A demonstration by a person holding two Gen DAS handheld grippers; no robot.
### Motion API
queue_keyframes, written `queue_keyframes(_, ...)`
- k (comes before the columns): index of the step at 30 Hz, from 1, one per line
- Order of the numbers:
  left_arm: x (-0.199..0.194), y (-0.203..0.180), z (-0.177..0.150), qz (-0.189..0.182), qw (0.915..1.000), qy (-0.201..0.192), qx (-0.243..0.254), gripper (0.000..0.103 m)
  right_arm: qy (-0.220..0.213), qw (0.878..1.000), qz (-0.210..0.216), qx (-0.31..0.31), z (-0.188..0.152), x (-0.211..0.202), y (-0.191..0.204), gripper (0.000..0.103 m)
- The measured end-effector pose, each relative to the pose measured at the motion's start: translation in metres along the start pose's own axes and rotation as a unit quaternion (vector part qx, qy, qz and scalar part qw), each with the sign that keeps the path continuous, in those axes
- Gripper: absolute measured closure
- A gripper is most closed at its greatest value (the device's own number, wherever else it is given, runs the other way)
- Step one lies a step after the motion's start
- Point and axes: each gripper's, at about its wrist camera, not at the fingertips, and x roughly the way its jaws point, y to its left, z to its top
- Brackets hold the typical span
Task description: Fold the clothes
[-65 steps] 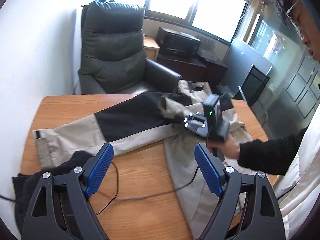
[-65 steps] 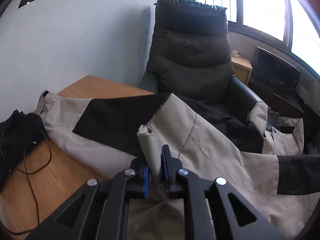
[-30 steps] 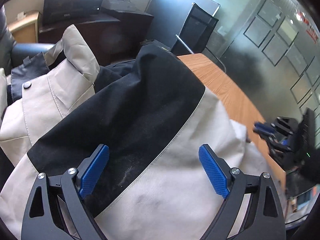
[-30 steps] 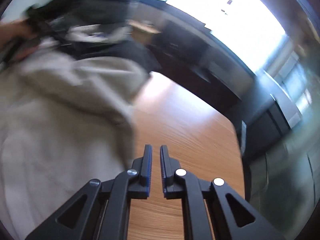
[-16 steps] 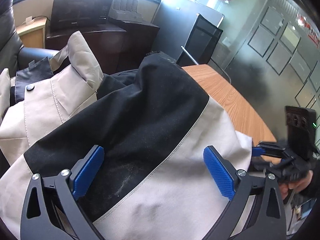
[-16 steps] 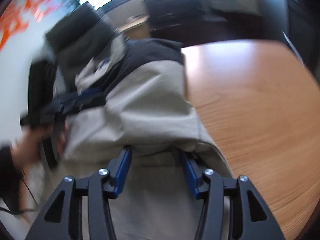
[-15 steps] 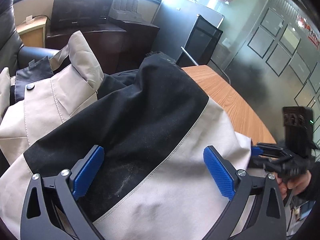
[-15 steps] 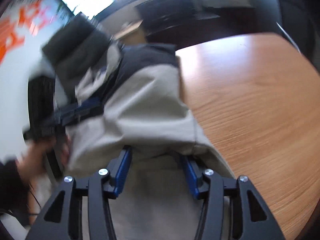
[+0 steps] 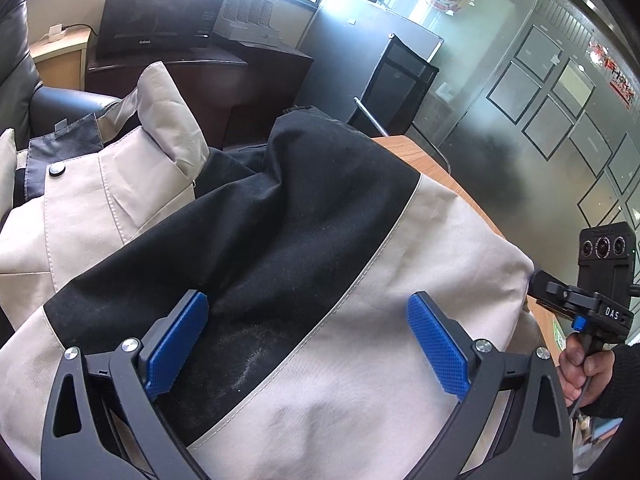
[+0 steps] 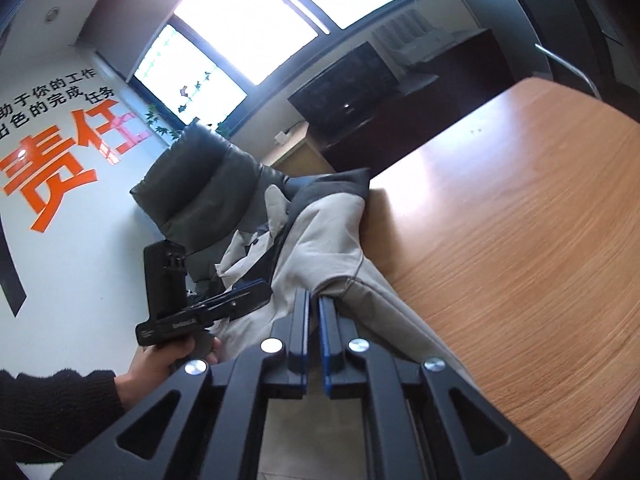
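A wooden table (image 10: 520,240) fills the right of the right wrist view, its far half bare and shiny. Heaped over its near left part lies the jacket (image 9: 280,240), beige with a broad black band across it, the collar end bunched up toward the dark armchair (image 10: 192,188) behind the table. In the left wrist view the jacket takes nearly the whole picture, one beige flap standing up at the far left with a snap button below it.

Beyond the table, a dark cabinet under the window carries a microwave (image 9: 156,24). Big orange characters mark the white wall in the right wrist view.

The left gripper (image 9: 308,344) hovers over the jacket with its jaws spread wide, blue pads (image 9: 176,340) on either side of the black-and-beige seam and nothing pinched between them. The left hand (image 10: 172,360), in a black sleeve, shows in the right wrist view holding that tool beside the fabric.

The right gripper (image 10: 314,316) has just been closing, and its jaws now stand pressed together at the jacket's beige edge, where a fold of cloth bunches at the tips; the fabric there appears caught between the pads. From the left wrist view, the same tool meets the jacket's right corner, with the right hand (image 9: 580,368) wrapped round its handle.
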Motion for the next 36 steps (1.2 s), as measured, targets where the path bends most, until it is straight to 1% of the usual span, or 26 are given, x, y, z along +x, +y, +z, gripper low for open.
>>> queue_keyframes(2,-0.001,0.000,0.000,0.000,1.0000,0.001,0.003,0.003,0.016,1.000,-0.025,0.001,-0.005,-0.028,-0.015,0.102)
queue_keyframes(3,-0.001,0.001,0.000,-0.001,1.0000,0.001,0.003,0.003,0.031,0.999,-0.041,0.001,-0.006,-0.039,-0.024,0.102)
queue_keyframes(5,-0.002,0.002,0.000,-0.004,1.0000,0.000,0.002,0.003,0.059,0.996,-0.066,-0.019,-0.009,-0.043,-0.025,0.102)
queue_keyframes(6,-0.001,0.001,0.000,-0.003,1.0000,0.000,0.002,0.003,0.068,0.994,-0.075,-0.038,-0.009,-0.045,-0.020,0.102)
queue_keyframes(8,-0.001,-0.001,0.000,0.002,1.0000,0.003,0.005,0.003,0.068,0.988,-0.082,-0.110,-0.002,-0.046,0.008,0.101)
queue_keyframes(10,-0.002,-0.003,0.000,0.009,0.9999,0.006,0.008,0.003,0.073,0.976,-0.094,-0.181,0.006,-0.031,0.035,0.101)
queue_keyframes(12,-0.005,-0.003,-0.001,0.013,0.9999,0.006,0.004,0.003,0.097,0.965,-0.119,-0.214,0.007,-0.004,0.041,0.101)
queue_keyframes(15,-0.014,0.000,-0.003,0.019,0.9998,-0.001,-0.011,0.003,0.131,0.943,-0.157,-0.261,0.009,0.037,0.049,0.101)
queue_keyframes(16,-0.019,0.001,-0.004,0.021,0.9996,-0.003,-0.016,0.003,0.148,0.937,-0.170,-0.267,0.006,0.049,0.046,0.101)
queue_keyframes(17,-0.023,0.002,-0.005,0.022,0.9996,-0.006,-0.018,0.003,0.172,0.933,-0.185,-0.257,-0.001,0.058,0.034,0.102)
queue_keyframes(18,-0.030,0.003,-0.006,0.025,0.9994,-0.011,-0.019,0.003,0.181,0.930,-0.194,-0.252,-0.007,0.063,0.026,0.103)
queue_keyframes(19,-0.038,0.004,-0.008,0.027,0.9993,-0.018,-0.020,0.003,0.167,0.932,-0.196,-0.256,-0.010,0.061,0.024,0.103)
queue_keyframes(20,-0.053,0.004,-0.011,0.031,0.9988,-0.032,-0.021,0.003,0.154,0.932,-0.197,-0.263,-0.012,0.061,0.025,0.103)
queue_keyframes(24,-0.110,0.005,-0.024,0.044,0.9949,-0.087,-0.027,0.003,0.121,0.920,-0.194,-0.317,-0.011,0.062,0.045,0.103)
queue_keyframes(27,-0.163,0.005,-0.042,0.074,0.9890,-0.123,-0.036,0.002,0.097,0.912,-0.196,-0.347,-0.007,0.070,0.057,0.098)
queue_keyframes(29,-0.201,0.009,-0.057,0.098,0.9842,-0.141,-0.046,0.002,0.110,0.909,-0.217,-0.337,-0.004,0.087,0.049,0.097)
queue_keyframes(31,-0.234,0.020,-0.077,0.118,0.9803,-0.144,-0.064,0.002,0.155,0.907,-0.244,-0.308,-0.005,0.108,0.030,0.097)
queue_keyframes(32,-0.249,0.024,-0.086,0.128,0.9783,-0.146,-0.073,0.002,0.170,0.908,-0.244,-0.296,-0.004,0.113,0.026,0.097)
queue_keyframes(34,-0.277,0.034,-0.104,0.141,0.9740,-0.153,-0.090,0.002,0.164,0.910,-0.238,-0.297,-0.002,0.115,0.031,0.097)
queue_keyframes(36,-0.305,0.044,-0.123,0.155,0.9689,-0.161,-0.106,0.002,0.136,0.909,-0.228,-0.323,0.008,0.124,0.051,0.097)
